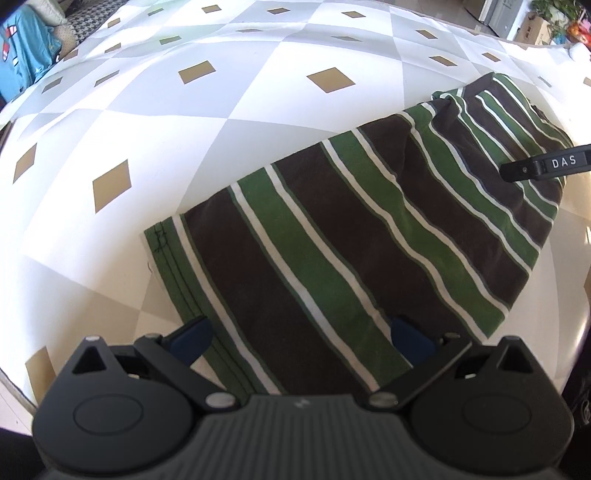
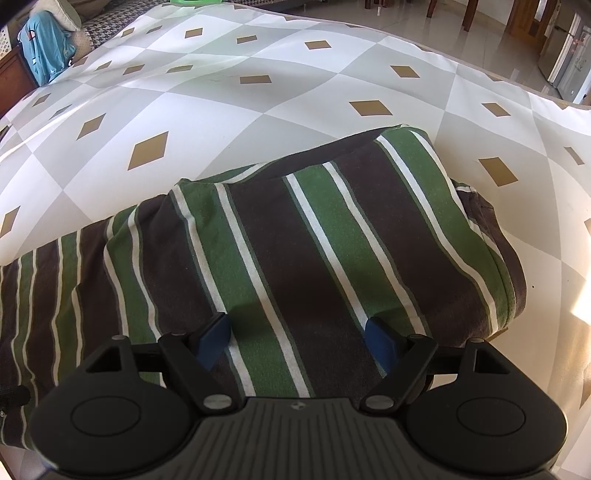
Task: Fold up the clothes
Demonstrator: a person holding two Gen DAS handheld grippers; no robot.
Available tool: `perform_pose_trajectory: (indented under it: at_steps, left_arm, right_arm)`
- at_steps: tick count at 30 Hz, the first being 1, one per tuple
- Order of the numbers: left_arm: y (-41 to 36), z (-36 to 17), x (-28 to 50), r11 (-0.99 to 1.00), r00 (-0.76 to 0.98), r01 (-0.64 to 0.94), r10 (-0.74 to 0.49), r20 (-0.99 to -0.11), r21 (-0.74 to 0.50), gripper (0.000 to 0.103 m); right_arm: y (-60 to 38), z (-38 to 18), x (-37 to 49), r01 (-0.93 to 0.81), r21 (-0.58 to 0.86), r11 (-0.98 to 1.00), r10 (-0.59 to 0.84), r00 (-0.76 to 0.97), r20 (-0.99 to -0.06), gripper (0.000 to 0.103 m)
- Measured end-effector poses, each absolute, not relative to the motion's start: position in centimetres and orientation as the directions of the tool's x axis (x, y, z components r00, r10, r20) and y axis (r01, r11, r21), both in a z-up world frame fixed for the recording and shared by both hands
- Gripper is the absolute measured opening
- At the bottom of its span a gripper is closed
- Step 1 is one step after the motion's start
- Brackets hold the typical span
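Observation:
A shirt (image 1: pixel 354 240) with green, brown and white stripes lies folded in a long band on the diamond-patterned cover (image 1: pixel 184 122). My left gripper (image 1: pixel 301 341) hangs open just above the shirt's hemmed end, its blue pads (image 1: pixel 192 339) wide apart and pressing on nothing. At the shirt's far right end a black finger of the right gripper (image 1: pixel 543 164) reaches in over the cloth. In the right wrist view the shirt (image 2: pixel 295 236) bulges in a thicker fold, and my right gripper (image 2: pixel 297 341) stands open over it, with cloth under its pads (image 2: pixel 380 343) but not pinched.
The white and grey cover (image 2: pixel 258 92) spreads wide behind the shirt. A blue garment (image 2: pixel 48 48) hangs at the far left corner. Beyond the far edge are a tiled floor, wooden furniture legs (image 2: pixel 469 11), a fridge (image 2: pixel 565 55) and a cardboard box (image 1: pixel 532 29).

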State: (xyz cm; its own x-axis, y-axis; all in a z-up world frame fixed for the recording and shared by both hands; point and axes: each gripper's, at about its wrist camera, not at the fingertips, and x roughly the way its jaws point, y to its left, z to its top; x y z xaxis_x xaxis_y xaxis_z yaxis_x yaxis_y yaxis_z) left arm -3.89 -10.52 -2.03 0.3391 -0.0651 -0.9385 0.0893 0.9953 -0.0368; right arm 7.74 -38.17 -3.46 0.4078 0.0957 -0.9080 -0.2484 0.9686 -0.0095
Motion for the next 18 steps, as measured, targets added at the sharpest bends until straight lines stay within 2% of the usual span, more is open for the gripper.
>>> perform_pose_trajectory:
  at_steps: [7, 18]
  left_arm:
    - [-12.1, -1.2, -5.9, 0.996, 0.342, 0.021, -0.084, -0.936, -0.082, 0.103]
    - [-13.6, -3.3, -6.9, 0.997, 0.329, 0.062, -0.055, -0.943, -0.037, 0.103]
  right_arm:
    - [-38.0, -3.5, 7.7, -0.248, -0.018, 0.968, 0.088, 0.411, -0.907, 0.08]
    - [-37.9, -3.5, 7.5, -0.249, -0.029, 0.968, 0.081, 0.421, -0.903, 0.081]
